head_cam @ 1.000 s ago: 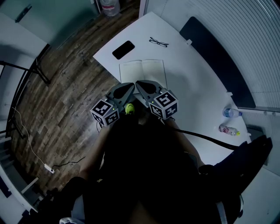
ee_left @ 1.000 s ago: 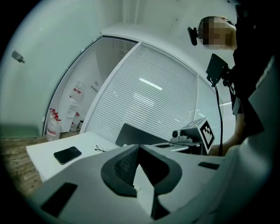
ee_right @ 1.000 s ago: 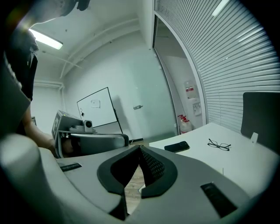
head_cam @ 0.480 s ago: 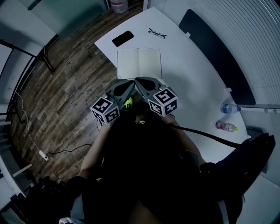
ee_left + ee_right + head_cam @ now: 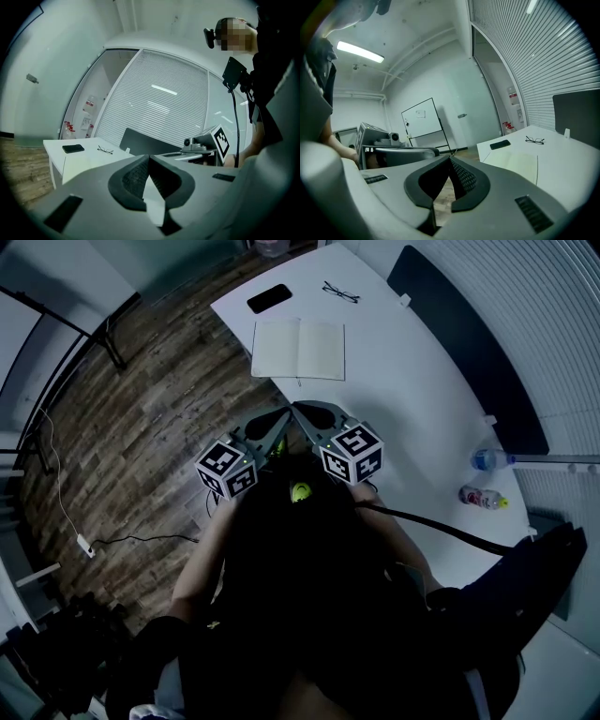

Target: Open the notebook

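The notebook [image 5: 298, 350] lies open and flat on the white table [image 5: 403, 399], its two pale pages showing. It also shows in the right gripper view, notebook [image 5: 518, 164], ahead and to the right of the jaws. My left gripper [image 5: 282, 414] and right gripper [image 5: 298, 409] hang side by side, short of the table's near corner and apart from the notebook. Both are shut with nothing between the fingers, as the left gripper [image 5: 149, 157] and right gripper [image 5: 450, 159] show in their own views.
Beyond the notebook lie a black phone [image 5: 269, 298] and a pair of glasses [image 5: 340, 292]. Two bottles [image 5: 486, 478] sit at the table's right end, beside a dark panel [image 5: 464, 352]. Wooden floor [image 5: 141, 418] lies left of the table.
Both grippers have drawn back together from the open notebook toward the person, past the table's near corner. Their jaws stayed shut. The notebook has not moved on the table.
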`<action>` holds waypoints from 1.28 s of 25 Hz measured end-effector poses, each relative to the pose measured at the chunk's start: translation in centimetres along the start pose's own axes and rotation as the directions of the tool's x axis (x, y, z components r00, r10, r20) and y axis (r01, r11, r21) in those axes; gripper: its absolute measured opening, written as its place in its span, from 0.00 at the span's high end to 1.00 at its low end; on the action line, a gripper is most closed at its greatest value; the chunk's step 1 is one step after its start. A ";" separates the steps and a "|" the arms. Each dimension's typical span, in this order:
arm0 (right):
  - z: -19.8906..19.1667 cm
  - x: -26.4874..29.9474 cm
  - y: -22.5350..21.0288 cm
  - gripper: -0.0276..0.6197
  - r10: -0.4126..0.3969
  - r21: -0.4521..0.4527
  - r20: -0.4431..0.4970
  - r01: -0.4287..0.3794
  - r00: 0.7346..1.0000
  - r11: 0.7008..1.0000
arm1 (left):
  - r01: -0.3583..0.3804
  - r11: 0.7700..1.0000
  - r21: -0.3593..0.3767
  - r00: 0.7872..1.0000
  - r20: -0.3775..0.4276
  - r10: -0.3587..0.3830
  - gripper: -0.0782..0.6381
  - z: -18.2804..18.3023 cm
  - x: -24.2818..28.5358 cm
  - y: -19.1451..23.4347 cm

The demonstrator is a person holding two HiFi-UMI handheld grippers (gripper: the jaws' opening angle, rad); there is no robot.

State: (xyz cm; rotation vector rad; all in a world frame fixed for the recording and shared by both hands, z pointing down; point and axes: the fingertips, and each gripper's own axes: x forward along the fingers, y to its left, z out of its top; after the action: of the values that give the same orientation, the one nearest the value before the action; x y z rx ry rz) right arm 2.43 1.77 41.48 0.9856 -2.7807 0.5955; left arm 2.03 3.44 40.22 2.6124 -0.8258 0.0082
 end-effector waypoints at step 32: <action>-2.0 -2.5 12.0 0.93 -0.115 -0.016 0.043 0.116 0.992 0.993 | 0.138 0.990 0.008 0.990 0.025 -0.138 0.88 -1.0 -11.1 -5.7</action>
State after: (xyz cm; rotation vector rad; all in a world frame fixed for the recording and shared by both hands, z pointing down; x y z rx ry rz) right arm -3.17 12.52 38.85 1.1587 -2.7362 0.5377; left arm -3.85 14.19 37.70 2.6751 -0.6521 -0.0610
